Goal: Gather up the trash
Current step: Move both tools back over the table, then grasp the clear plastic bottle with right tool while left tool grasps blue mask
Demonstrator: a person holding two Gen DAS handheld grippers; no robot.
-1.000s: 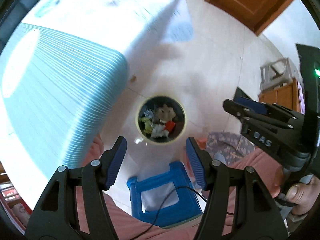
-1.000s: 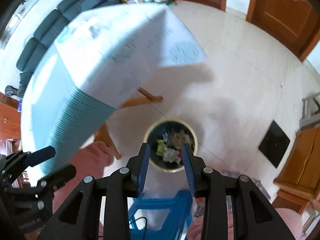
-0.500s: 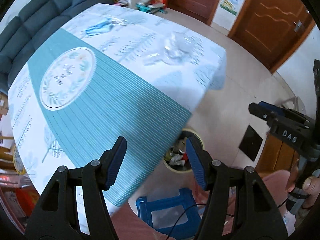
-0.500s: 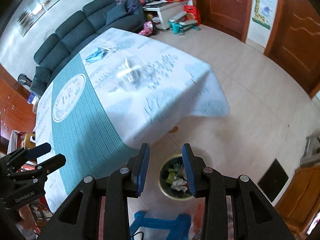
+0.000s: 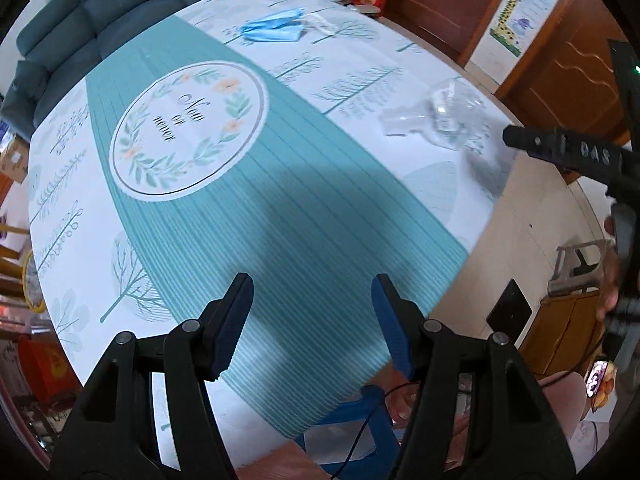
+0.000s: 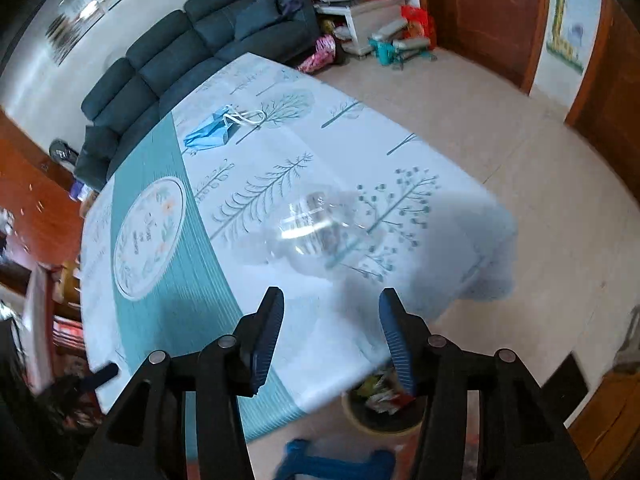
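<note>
A clear crumpled plastic bottle (image 6: 316, 232) lies on the table near its right edge; it also shows in the left wrist view (image 5: 448, 116). A blue face mask (image 5: 276, 28) lies at the table's far side, also in the right wrist view (image 6: 212, 132). A yellow-rimmed trash bin (image 6: 380, 408) with several scraps inside stands on the floor below the table's near corner. My left gripper (image 5: 312, 320) is open and empty above the teal cloth. My right gripper (image 6: 332, 336) is open and empty, just short of the bottle.
The table wears a teal and white tablecloth (image 5: 280, 208) with a round floral print (image 5: 188, 128). A blue plastic stool (image 6: 332, 464) stands below by the bin. A dark sofa (image 6: 180, 60) lies beyond the table. Wooden doors (image 6: 492, 12) are at the far right.
Both grippers have swung up from over the trash bin to above the table. The right gripper's jaws have opened wider. The bottle and mask have come into view.
</note>
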